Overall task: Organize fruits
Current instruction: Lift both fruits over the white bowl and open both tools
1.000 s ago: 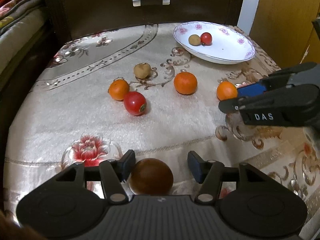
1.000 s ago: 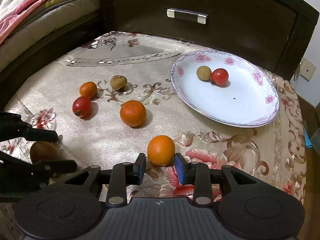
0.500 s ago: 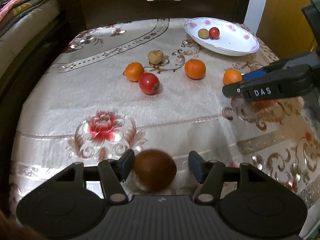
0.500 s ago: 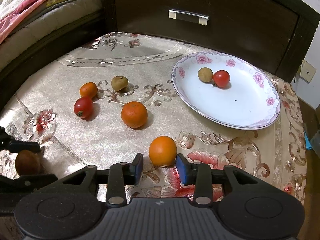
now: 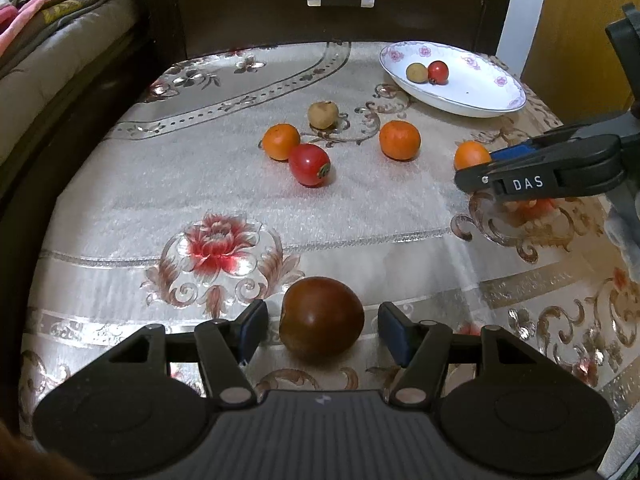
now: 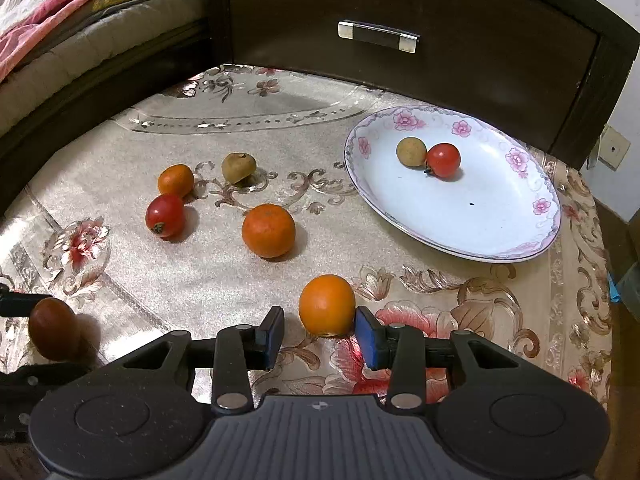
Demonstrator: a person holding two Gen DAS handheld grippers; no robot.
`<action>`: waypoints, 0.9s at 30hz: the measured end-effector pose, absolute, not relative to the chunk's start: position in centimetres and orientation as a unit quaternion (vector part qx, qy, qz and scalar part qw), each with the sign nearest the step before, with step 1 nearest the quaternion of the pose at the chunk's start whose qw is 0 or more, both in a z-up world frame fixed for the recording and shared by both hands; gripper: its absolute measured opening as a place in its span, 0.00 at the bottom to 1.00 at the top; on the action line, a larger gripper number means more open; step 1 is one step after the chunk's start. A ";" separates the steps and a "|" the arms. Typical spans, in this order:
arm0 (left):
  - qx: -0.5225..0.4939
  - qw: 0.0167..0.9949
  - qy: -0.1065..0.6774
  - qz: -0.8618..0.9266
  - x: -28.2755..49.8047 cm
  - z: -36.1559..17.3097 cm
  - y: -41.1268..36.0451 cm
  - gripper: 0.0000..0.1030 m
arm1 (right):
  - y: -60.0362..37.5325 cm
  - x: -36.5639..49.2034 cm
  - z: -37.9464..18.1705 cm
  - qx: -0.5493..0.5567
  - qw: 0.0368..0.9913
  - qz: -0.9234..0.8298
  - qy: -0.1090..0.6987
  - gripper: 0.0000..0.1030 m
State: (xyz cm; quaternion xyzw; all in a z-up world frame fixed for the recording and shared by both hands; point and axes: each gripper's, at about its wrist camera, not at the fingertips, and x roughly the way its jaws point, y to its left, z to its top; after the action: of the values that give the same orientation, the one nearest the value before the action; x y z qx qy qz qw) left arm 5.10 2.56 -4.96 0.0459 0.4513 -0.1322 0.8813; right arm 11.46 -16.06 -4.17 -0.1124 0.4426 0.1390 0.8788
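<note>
A dark brown-red fruit (image 5: 322,322) lies on the cloth between the fingers of my left gripper (image 5: 324,330), which is open with a gap on each side of it. My right gripper (image 6: 320,336) is open around a small orange (image 6: 327,305); its right pad touches the orange and its left pad stands clear. Between them lie a red tomato (image 5: 309,165), two more oranges (image 5: 281,141) (image 5: 399,140) and a tan fruit (image 5: 323,115). At the far right, the flowered white plate (image 6: 500,236) holds a tan fruit (image 6: 411,152) and a red tomato (image 6: 443,160).
A dark wooden drawer front (image 6: 440,56) with a metal handle (image 6: 378,36) rises behind the table. Bedding (image 6: 80,12) lies along the left side. The shiny flowered tablecloth (image 5: 360,216) drops off at the near edge. In the left wrist view, the right gripper (image 5: 480,178) reaches in from the right.
My left gripper has drawn back toward the table's near left, and the dark fruit has come along between its fingers. The right gripper and its orange have stayed put.
</note>
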 end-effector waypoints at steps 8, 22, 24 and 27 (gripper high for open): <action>0.044 0.882 0.449 -0.135 5.4 -4.7 2.8 0.47 | -16.1 11.4 -4.1 -0.123 0.881 0.132 0.438 0.22; 0.006 0.894 0.414 -0.168 9.7 -1.1 -0.8 0.47 | -18.1 10.8 -0.9 -0.091 0.898 0.113 0.416 0.22; 0.002 0.896 0.408 -0.173 10.9 -0.5 -2.0 0.47 | -18.9 11.0 -0.5 -0.085 0.902 0.106 0.411 0.22; 0.005 0.898 0.399 -0.185 12.8 0.2 -4.2 0.47 | -20.0 11.7 0.0 -0.074 0.907 0.090 0.405 0.22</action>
State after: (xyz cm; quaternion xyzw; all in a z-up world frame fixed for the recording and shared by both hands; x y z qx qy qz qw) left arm 12.75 -4.17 0.16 0.0048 0.3995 -0.1851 0.8978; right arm 11.74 -20.03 0.02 -0.0741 0.4049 0.0902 0.9069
